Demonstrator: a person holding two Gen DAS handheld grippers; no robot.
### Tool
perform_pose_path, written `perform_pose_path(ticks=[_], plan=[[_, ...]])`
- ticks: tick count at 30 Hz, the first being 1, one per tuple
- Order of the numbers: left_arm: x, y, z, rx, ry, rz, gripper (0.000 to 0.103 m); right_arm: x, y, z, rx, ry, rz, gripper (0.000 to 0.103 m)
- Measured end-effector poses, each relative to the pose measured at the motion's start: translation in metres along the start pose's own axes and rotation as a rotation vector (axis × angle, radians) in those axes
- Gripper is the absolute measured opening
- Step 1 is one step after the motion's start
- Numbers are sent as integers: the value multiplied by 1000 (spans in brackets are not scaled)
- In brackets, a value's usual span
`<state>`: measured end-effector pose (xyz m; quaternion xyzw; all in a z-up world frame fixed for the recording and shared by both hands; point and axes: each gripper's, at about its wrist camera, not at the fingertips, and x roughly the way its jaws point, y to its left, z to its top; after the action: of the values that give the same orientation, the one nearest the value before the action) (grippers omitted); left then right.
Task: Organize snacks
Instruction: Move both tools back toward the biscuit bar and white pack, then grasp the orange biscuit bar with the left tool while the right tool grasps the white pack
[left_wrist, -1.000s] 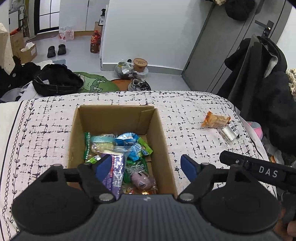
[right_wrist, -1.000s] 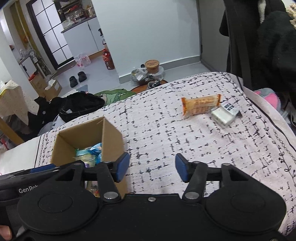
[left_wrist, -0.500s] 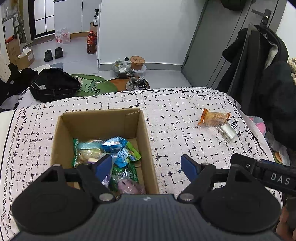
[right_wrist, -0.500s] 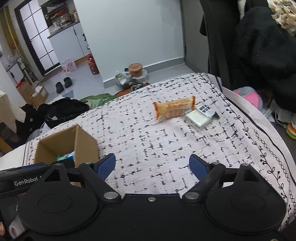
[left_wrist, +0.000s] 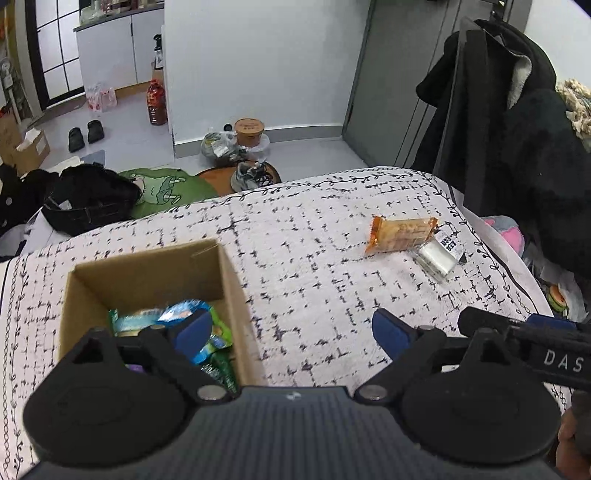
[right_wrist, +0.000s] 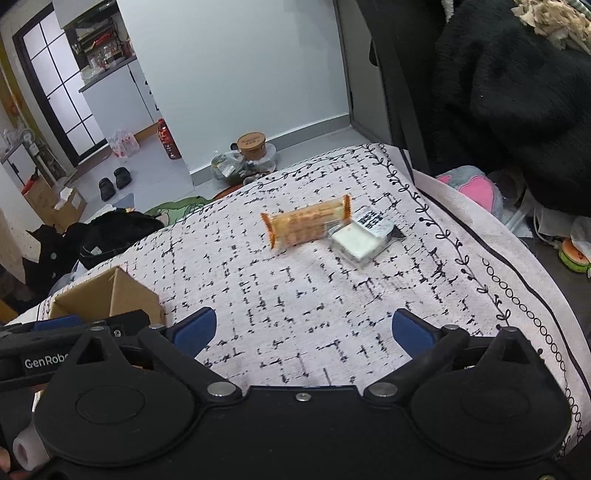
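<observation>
The cardboard box (left_wrist: 147, 280) with snacks sits lower left. The orange packet (right_wrist: 306, 225) touches the silver packet (right_wrist: 360, 240) at upper middle. The right gripper (right_wrist: 303, 330) and left gripper (left_wrist: 291, 332) are opening, empty. Grabbing one packet might drag both

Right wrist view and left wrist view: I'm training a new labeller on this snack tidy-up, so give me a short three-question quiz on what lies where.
1. True or false: the orange packet lies inside the cardboard box.
2. How many snacks lie loose on the patterned cloth?
3. What touches the orange packet? A) the silver-white packet B) the right gripper C) the cardboard box

Key:
1. False; it lies on the cloth, apart from the box.
2. Two.
3. A; the right gripper's jaws are opening with nothing between them.
</observation>
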<state>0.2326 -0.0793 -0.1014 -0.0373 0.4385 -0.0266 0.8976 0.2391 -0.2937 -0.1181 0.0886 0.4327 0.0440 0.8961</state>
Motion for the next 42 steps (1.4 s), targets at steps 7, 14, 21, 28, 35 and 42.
perform_pose_path(ticks=[7,14,21,28,35,42], plan=[[17,-21,16,19,2,-12,94,12,-21,8,25,1,-4,103],[34,-38,33,21,2,-38,94,27,-44,18,66,-1,0,97],[56,-57,47,50,-9,-33,92,49,-66,29,117,21,5,85],[81,-73,60,73,-7,-39,91,73,-86,34,187,62,28,72],[105,-84,73,102,-1,-29,90,103,-99,42,277,89,54,62],[126,-94,82,107,6,-35,90,130,-104,50,331,116,75,61]])
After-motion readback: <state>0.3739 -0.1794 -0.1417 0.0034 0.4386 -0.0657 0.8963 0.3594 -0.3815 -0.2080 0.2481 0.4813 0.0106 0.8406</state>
